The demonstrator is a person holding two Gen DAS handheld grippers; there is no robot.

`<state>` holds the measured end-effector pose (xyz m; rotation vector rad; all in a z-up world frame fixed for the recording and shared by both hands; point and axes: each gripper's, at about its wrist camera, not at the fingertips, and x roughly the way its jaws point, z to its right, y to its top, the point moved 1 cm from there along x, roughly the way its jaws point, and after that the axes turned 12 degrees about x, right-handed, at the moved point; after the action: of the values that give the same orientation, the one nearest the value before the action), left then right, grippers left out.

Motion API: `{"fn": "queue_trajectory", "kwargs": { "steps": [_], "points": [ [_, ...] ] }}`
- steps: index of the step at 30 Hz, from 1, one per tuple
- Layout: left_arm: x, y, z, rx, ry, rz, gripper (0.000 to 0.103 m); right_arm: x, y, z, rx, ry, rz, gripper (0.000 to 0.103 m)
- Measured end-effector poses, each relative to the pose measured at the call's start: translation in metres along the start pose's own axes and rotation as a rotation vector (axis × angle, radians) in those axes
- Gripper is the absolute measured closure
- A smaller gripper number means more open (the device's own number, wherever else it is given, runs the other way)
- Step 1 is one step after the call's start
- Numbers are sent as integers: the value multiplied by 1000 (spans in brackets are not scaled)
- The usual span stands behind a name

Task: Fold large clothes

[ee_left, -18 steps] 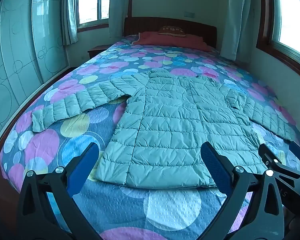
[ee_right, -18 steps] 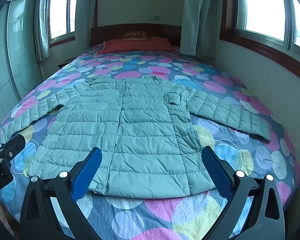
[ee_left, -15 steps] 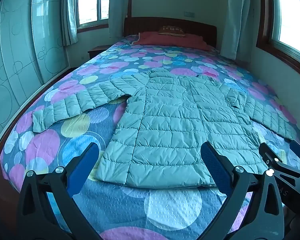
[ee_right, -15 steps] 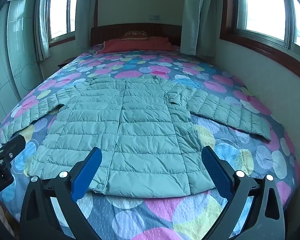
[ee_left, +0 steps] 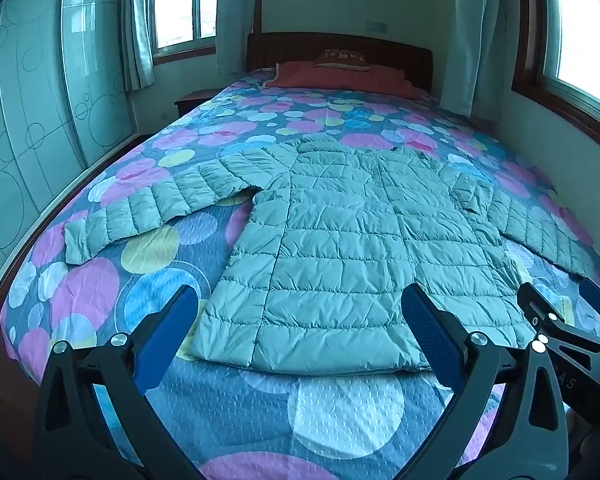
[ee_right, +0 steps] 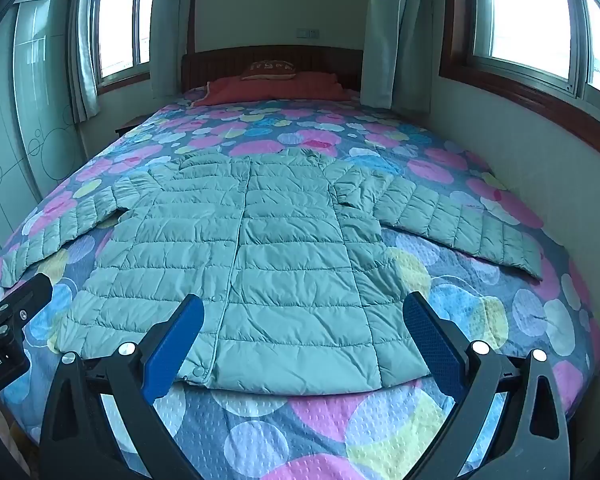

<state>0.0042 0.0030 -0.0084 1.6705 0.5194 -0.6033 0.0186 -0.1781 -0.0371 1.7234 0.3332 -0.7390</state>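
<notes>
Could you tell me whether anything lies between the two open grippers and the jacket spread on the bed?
Nothing visible does: only bare bedspread separates the left gripper and right gripper from the jacket hem.

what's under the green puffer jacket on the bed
The jacket lies flat on the circle-patterned bedspread, which shows all round it. Whatever lies beneath the jacket itself is covered.

the near hem of the jacket [ee_right: 284, 280] is partly hidden behind the blue fingers [ee_right: 172, 344] of the right gripper [ee_right: 302, 338]. the print on the small cushion [ee_left: 342, 58] at the bed's [ee_left: 340, 412] head edge is too small to read. the left gripper [ee_right: 4, 320] is cut off by the picture's left edge in the right wrist view.
</notes>
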Motion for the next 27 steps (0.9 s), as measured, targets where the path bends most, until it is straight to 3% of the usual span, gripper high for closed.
{"fn": "queue_trajectory", "kwargs": {
  "steps": [27],
  "points": [
    [5,-6,1,8,-1,-12,2,2,-1,1,0,0,-6,4]
  ]
}}
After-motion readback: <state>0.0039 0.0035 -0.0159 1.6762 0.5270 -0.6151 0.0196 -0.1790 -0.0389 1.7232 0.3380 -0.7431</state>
